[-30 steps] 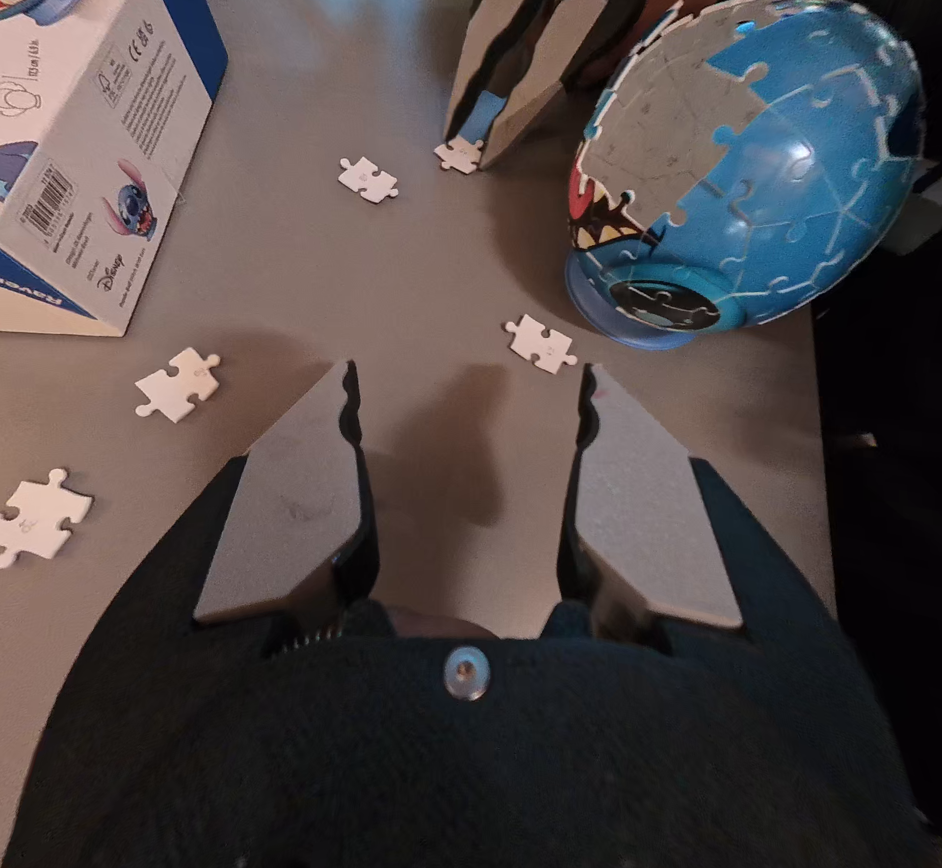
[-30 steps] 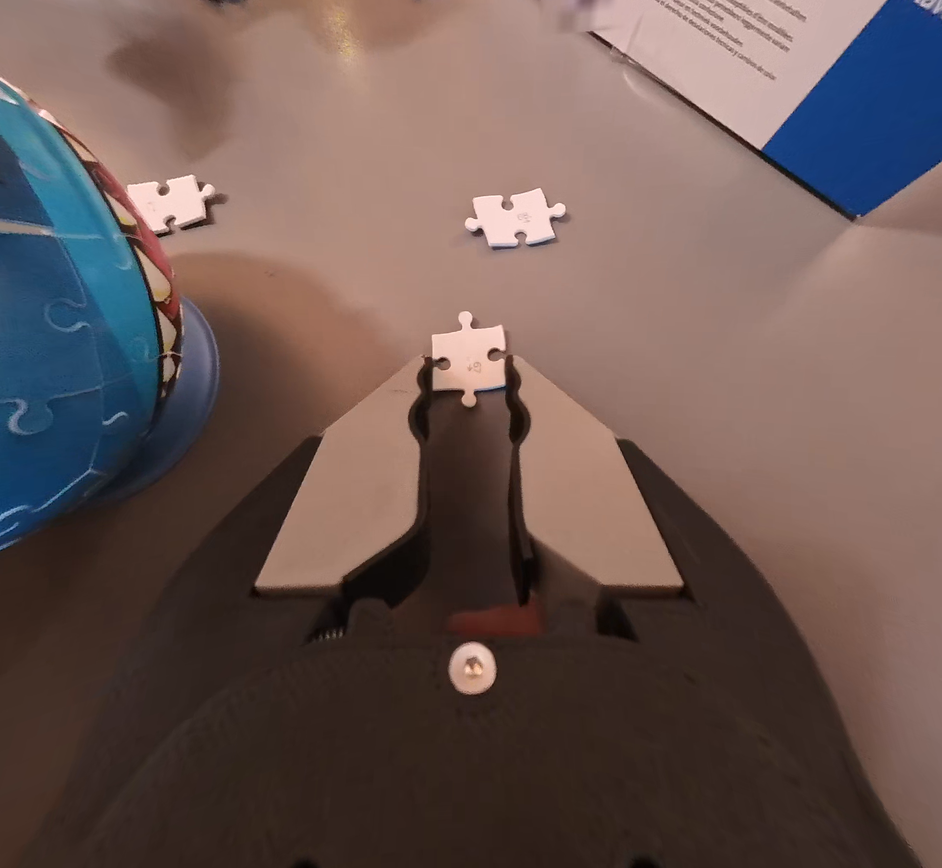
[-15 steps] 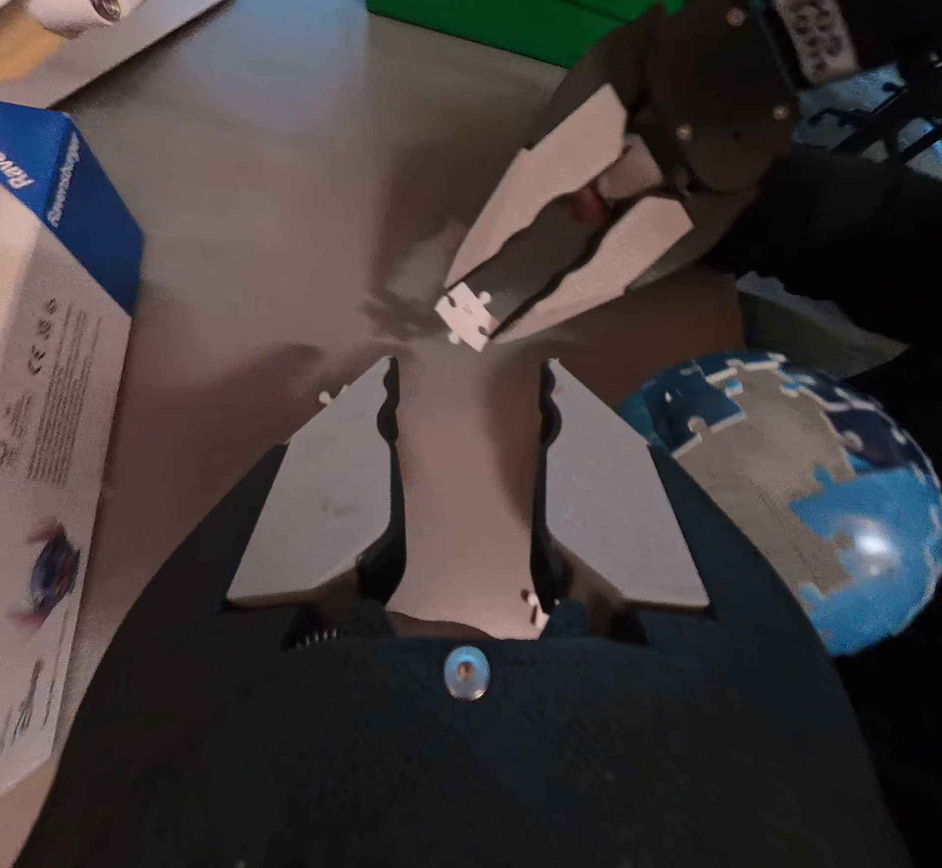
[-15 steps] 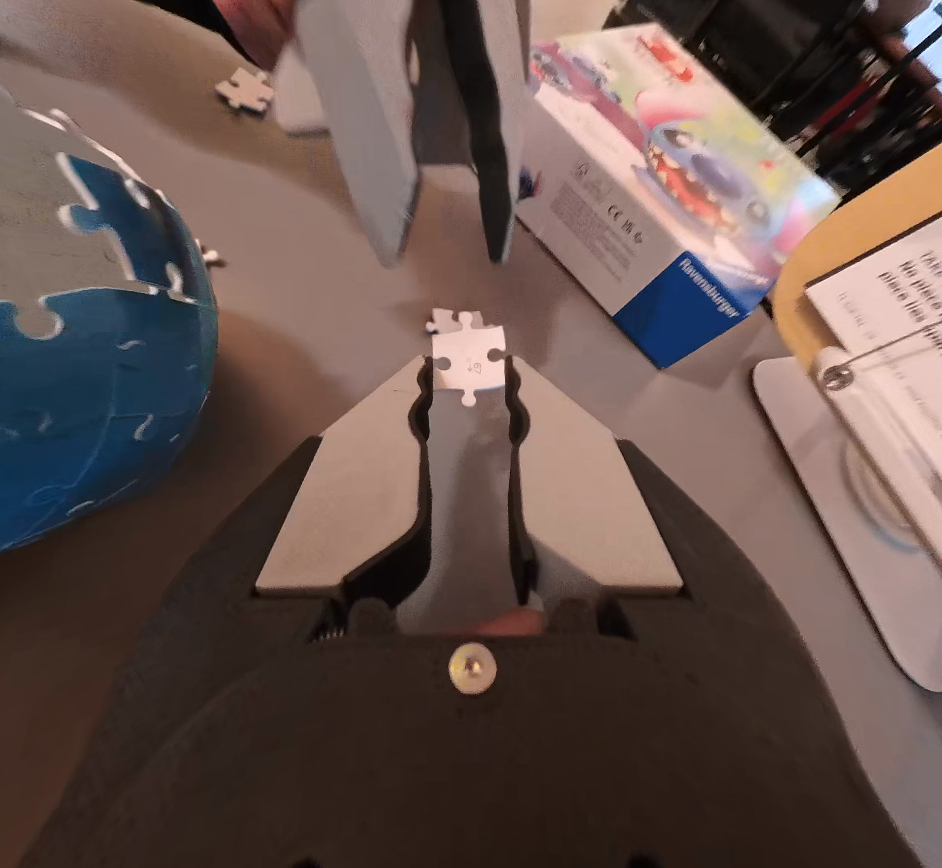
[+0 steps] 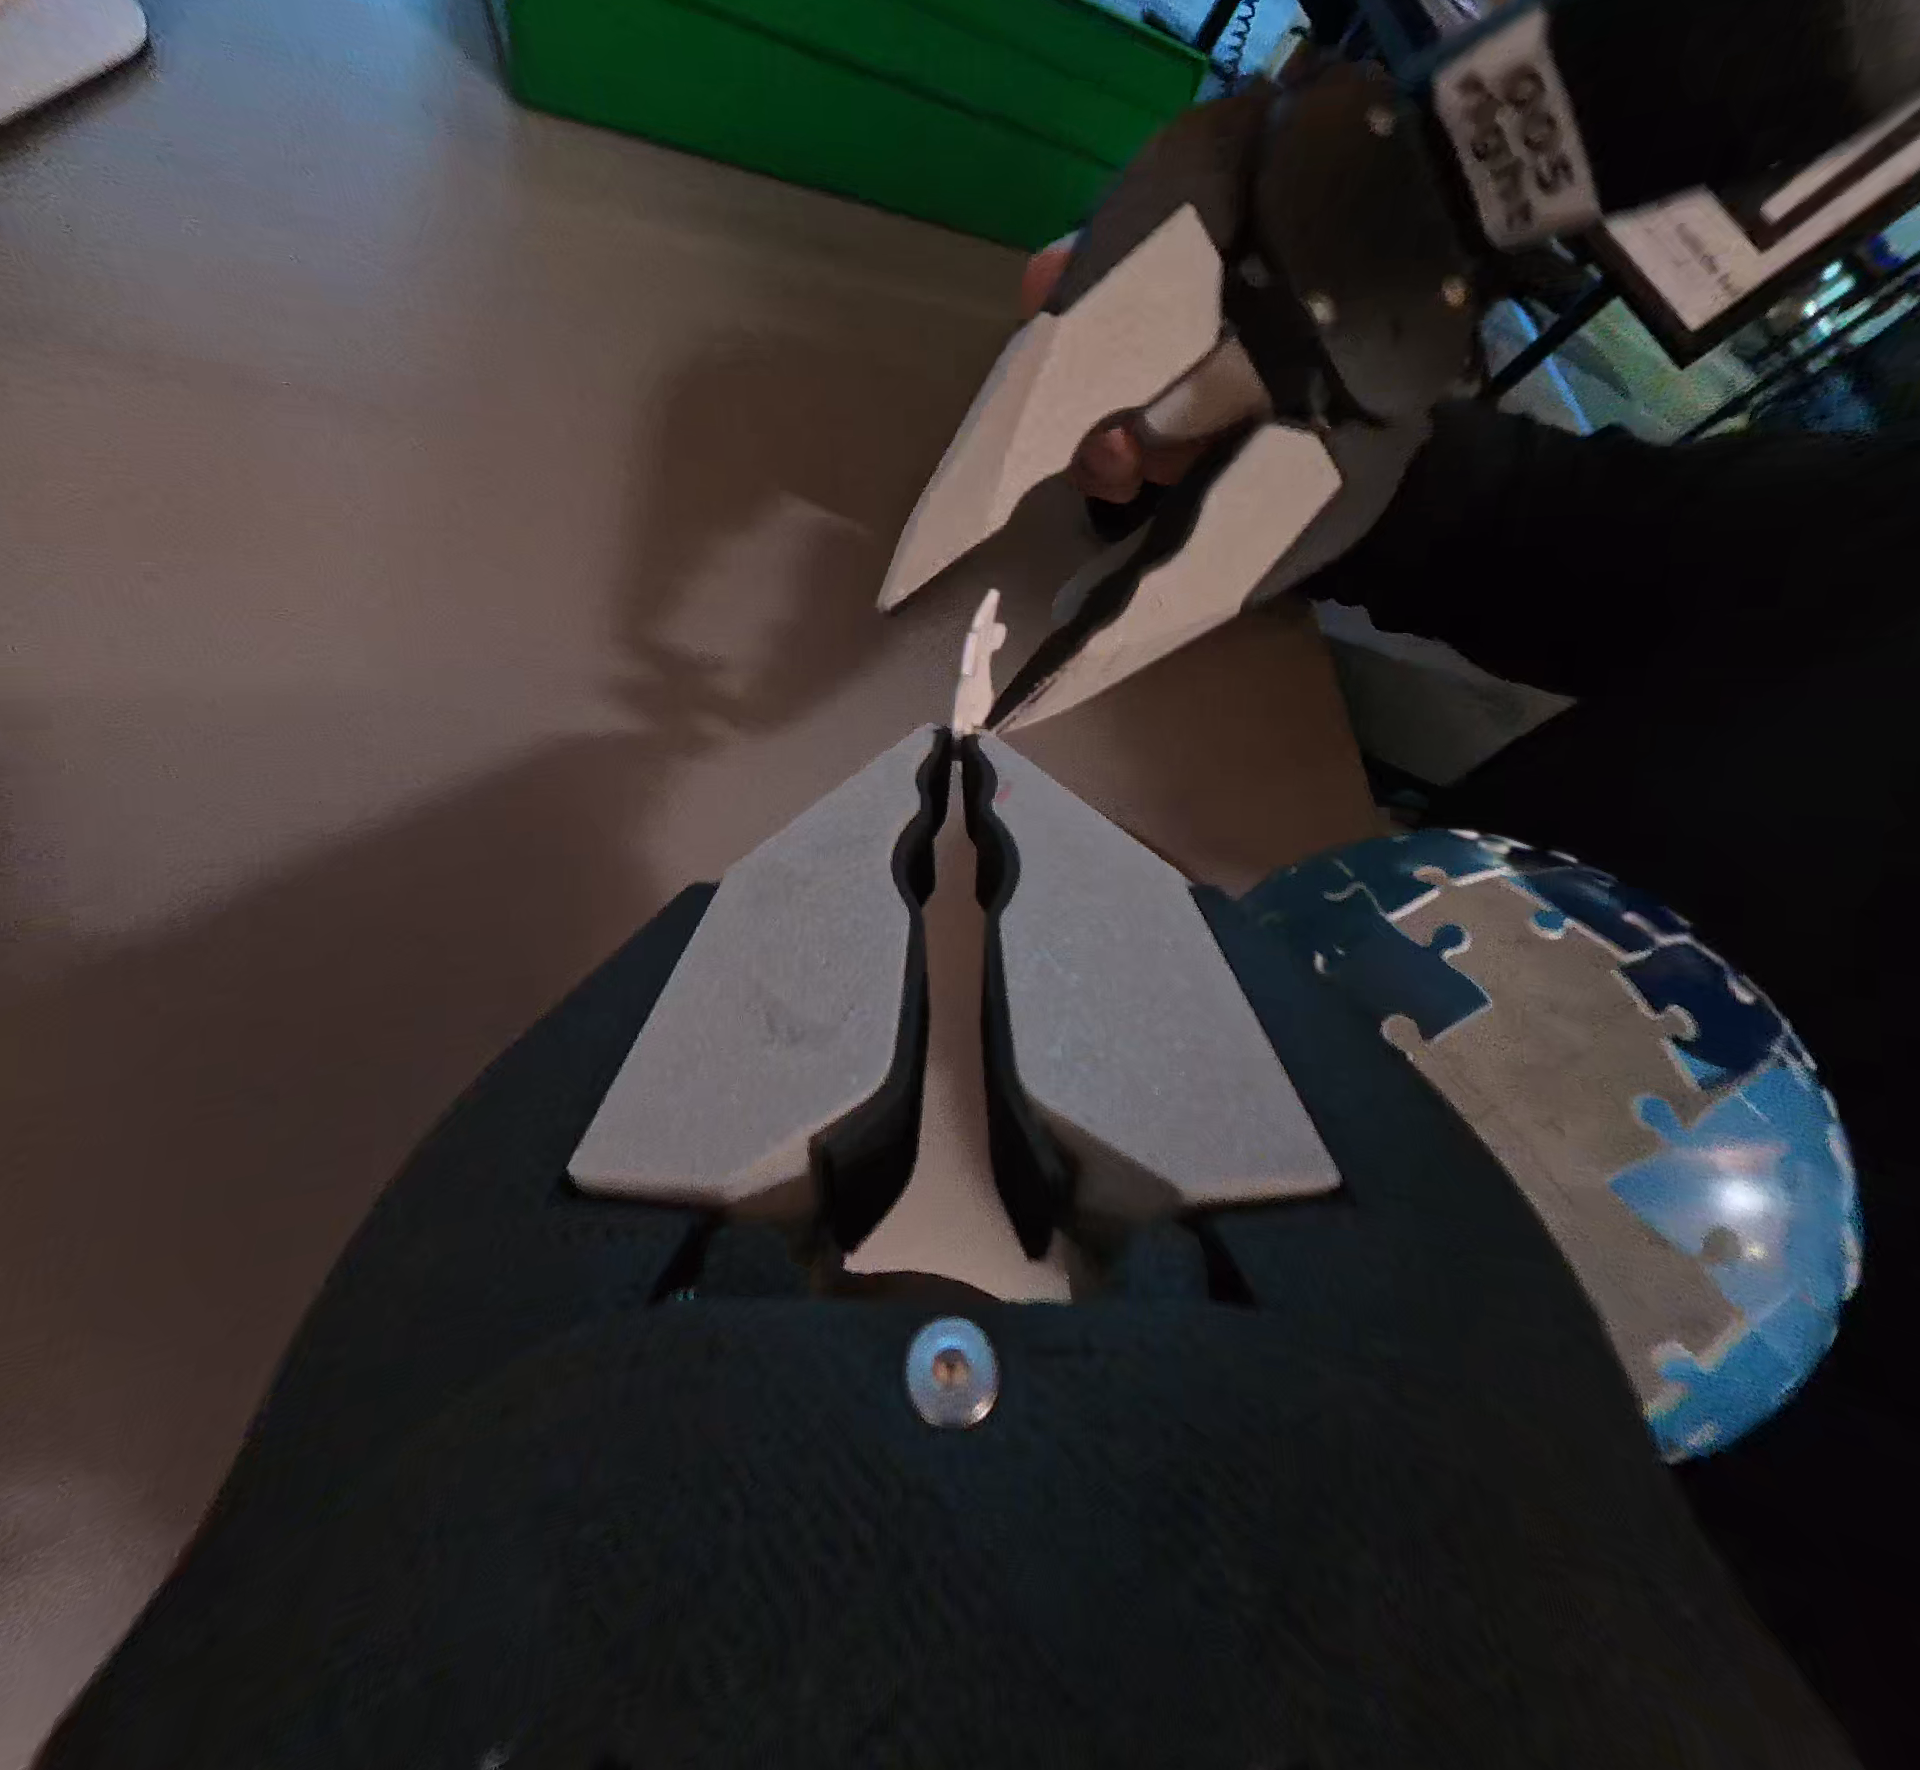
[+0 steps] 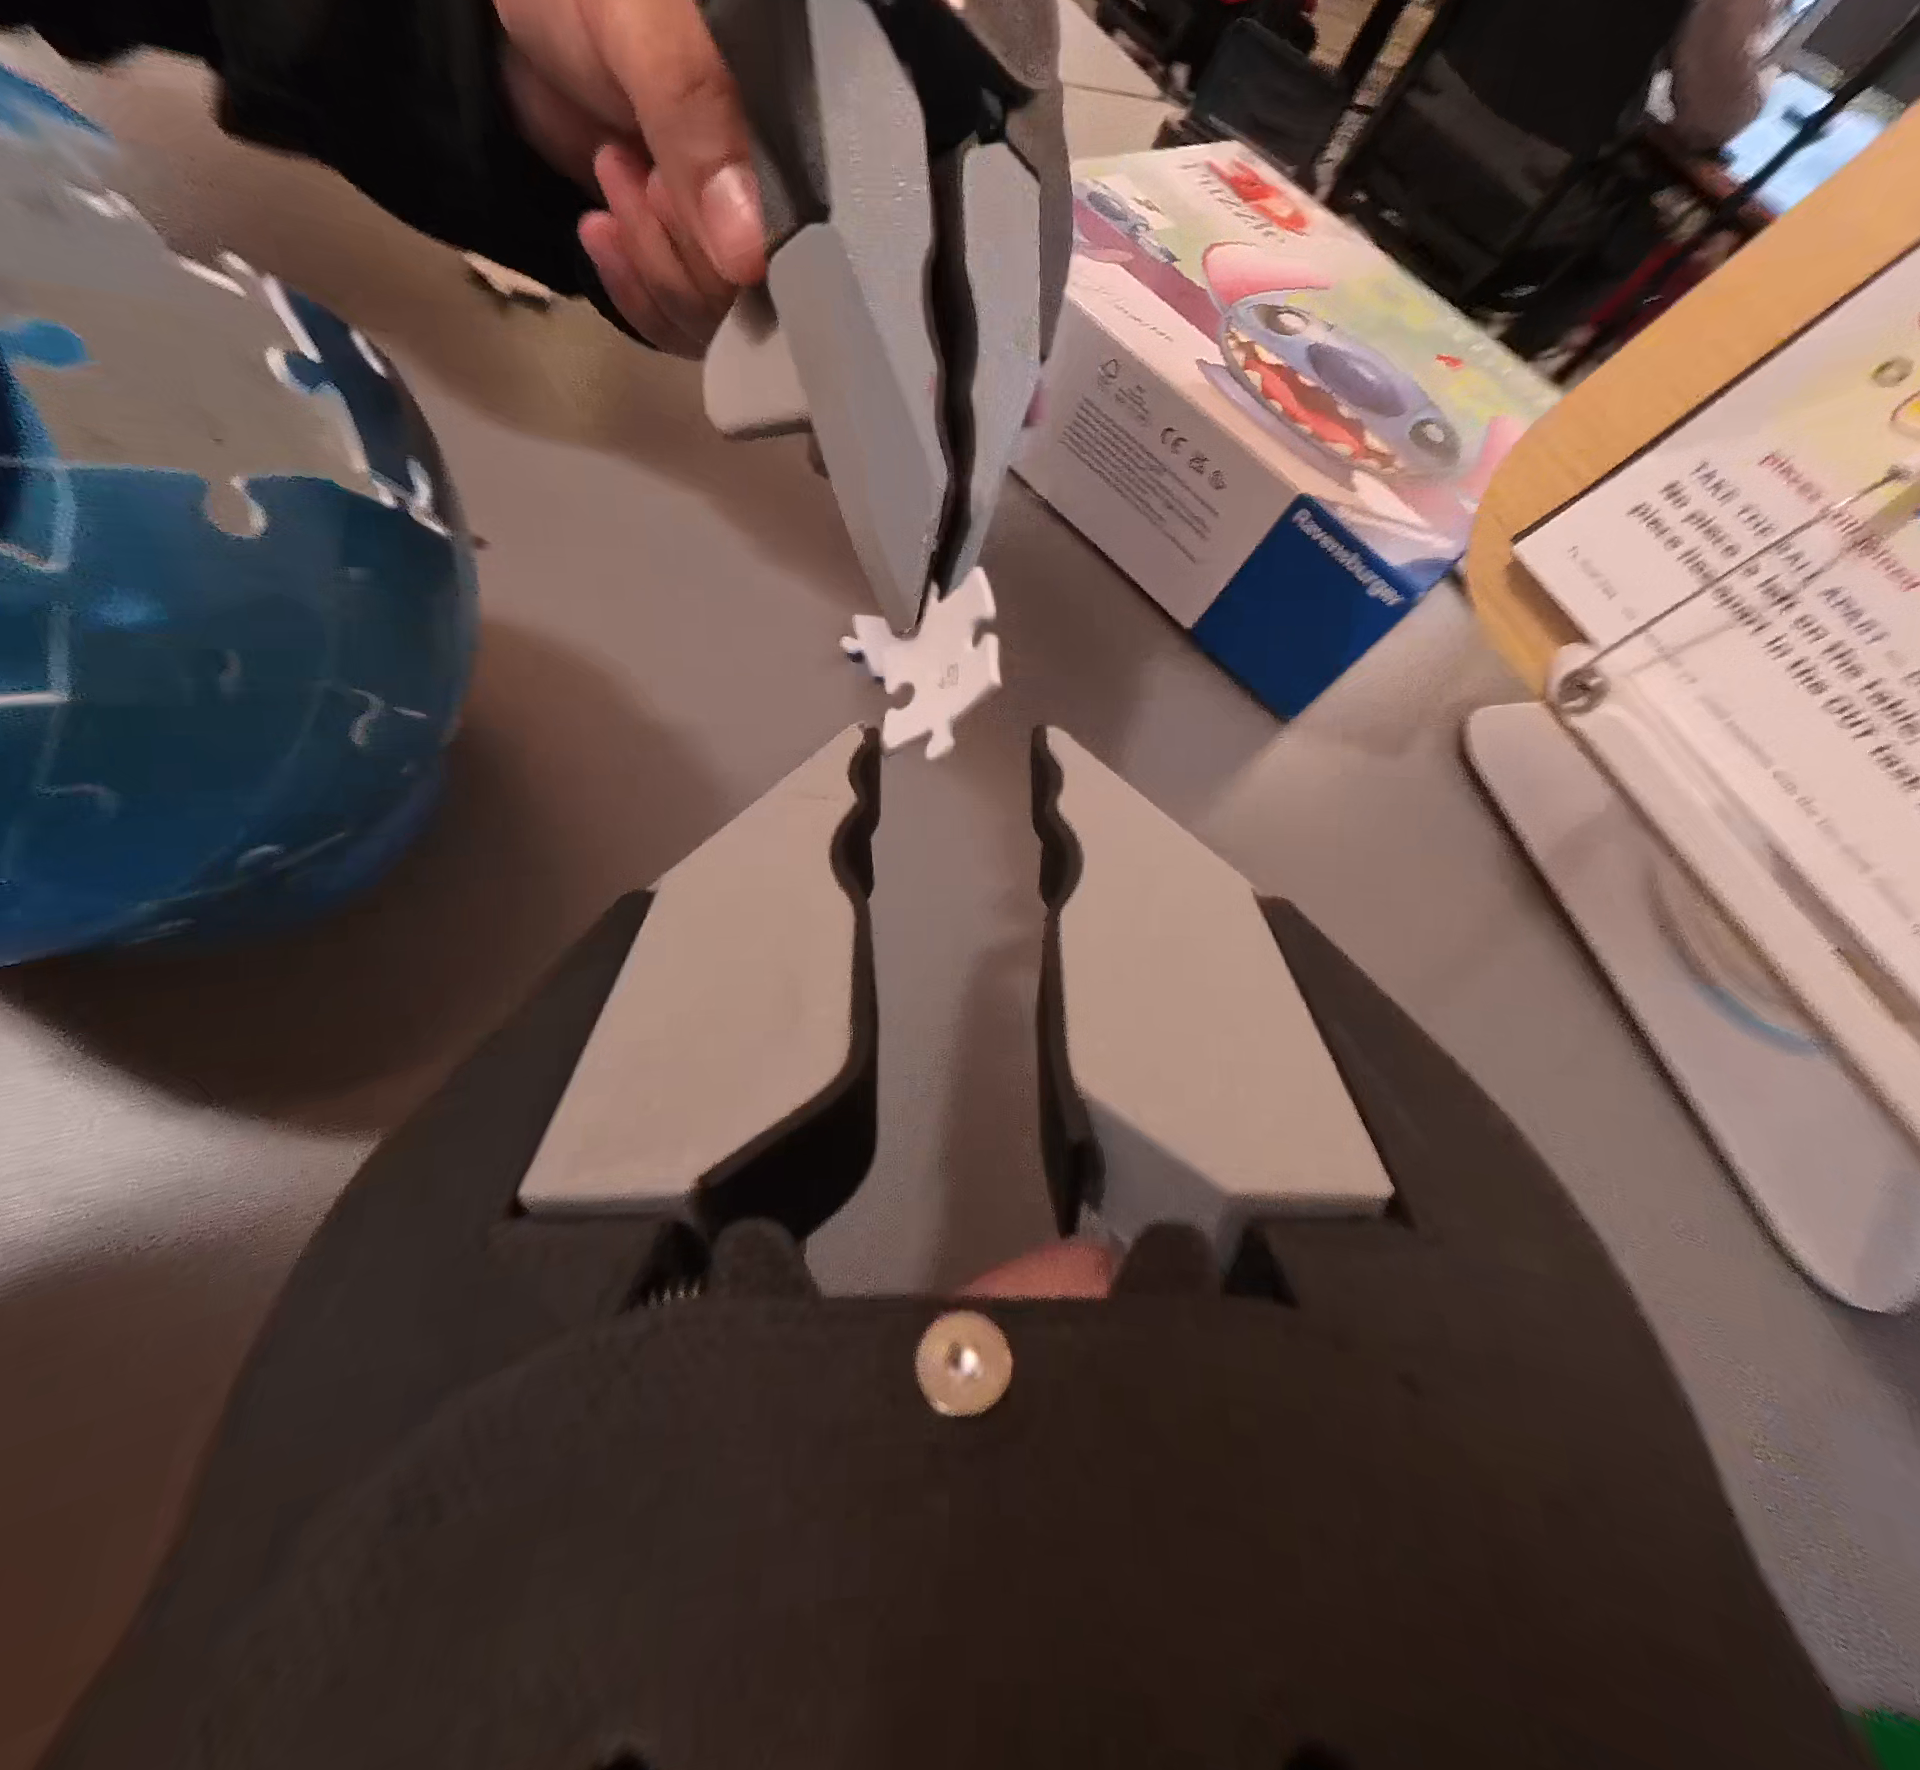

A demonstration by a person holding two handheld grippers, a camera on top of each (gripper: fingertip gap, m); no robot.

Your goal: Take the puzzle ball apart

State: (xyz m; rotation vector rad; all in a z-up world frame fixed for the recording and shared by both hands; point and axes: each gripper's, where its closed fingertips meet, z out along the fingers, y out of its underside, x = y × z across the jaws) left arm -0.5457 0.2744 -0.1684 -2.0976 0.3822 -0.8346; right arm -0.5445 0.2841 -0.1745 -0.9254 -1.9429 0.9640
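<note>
A white puzzle piece (image 6: 928, 662) is pinched at its upper edge by the left gripper (image 6: 940, 577), whose fingers are closed on it; in the left wrist view the same piece (image 5: 977, 660) is seen edge-on at frame centre, just past the nearly touching tips. The right gripper (image 6: 951, 744) sits at lower centre of its own view with its fingers parted and nothing between them, the piece hanging just above the gap and closest to the left-hand tip. Whether that tip touches the piece cannot be told.

The ball (image 6: 197, 577) rests on the table (image 6: 675, 525) at the left edge of the right wrist view, and at lower right in the left wrist view (image 5: 1621, 1097). A grey patch on it reads as where pieces are gone, the rest being blue shell. A box (image 6: 1247, 432) lies at upper right.

The piece is judged light, thin and fairly stiff, with smooth faces that could slip or swivel under a pinch at one corner; a hold across the flat faces near the middle is likely surer than one on a tab. The ball is judged light and hollow, prone to roll, and liable to give if squeezed; pieces at the open rim are probably best gripped by their exposed edges while the ball is steadied
</note>
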